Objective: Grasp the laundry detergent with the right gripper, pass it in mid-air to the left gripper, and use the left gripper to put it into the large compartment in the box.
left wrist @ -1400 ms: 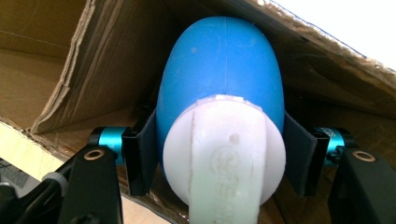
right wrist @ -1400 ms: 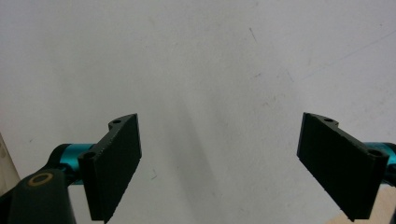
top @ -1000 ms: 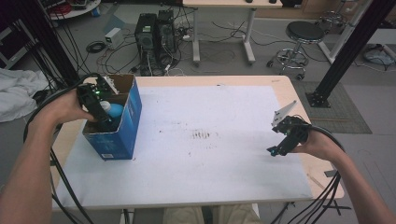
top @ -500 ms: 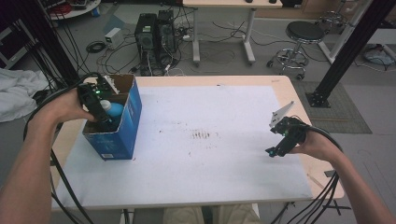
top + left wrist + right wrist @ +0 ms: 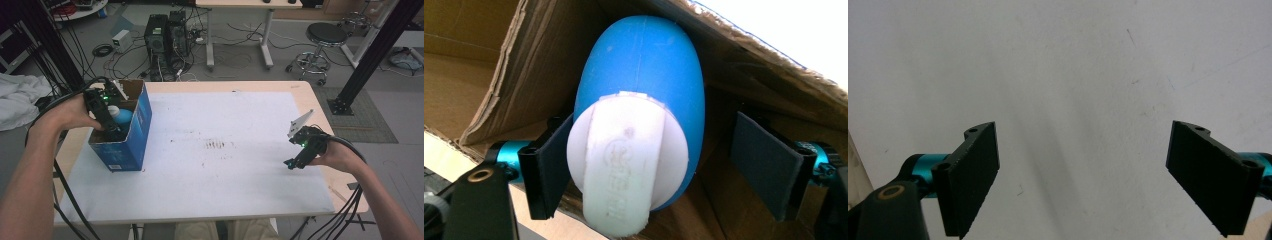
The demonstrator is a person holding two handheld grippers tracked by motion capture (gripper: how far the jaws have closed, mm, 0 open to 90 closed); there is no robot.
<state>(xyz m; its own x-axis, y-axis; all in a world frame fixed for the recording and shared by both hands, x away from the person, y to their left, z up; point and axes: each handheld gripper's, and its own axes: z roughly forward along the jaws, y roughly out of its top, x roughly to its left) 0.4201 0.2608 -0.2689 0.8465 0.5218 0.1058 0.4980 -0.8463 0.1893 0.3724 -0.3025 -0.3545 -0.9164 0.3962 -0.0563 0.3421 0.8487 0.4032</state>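
Left gripper (image 5: 664, 175), jaws just opening, around blue bottle (image 5: 644, 90) in box (image 5: 135, 135)

Floor (image 5: 240, 62): grey, smooth, strewn with loose cables.
Work table (image 5: 310, 95): light wood top under a white sheet.
Computer towers (image 5: 165, 32): two dark cases on the floor beyond the table.
Second desk (image 5: 240, 20): white legs, far side.
Stool (image 5: 326, 36): round black seat, chrome base.
Mat (image 5: 367, 115): grey, at right.
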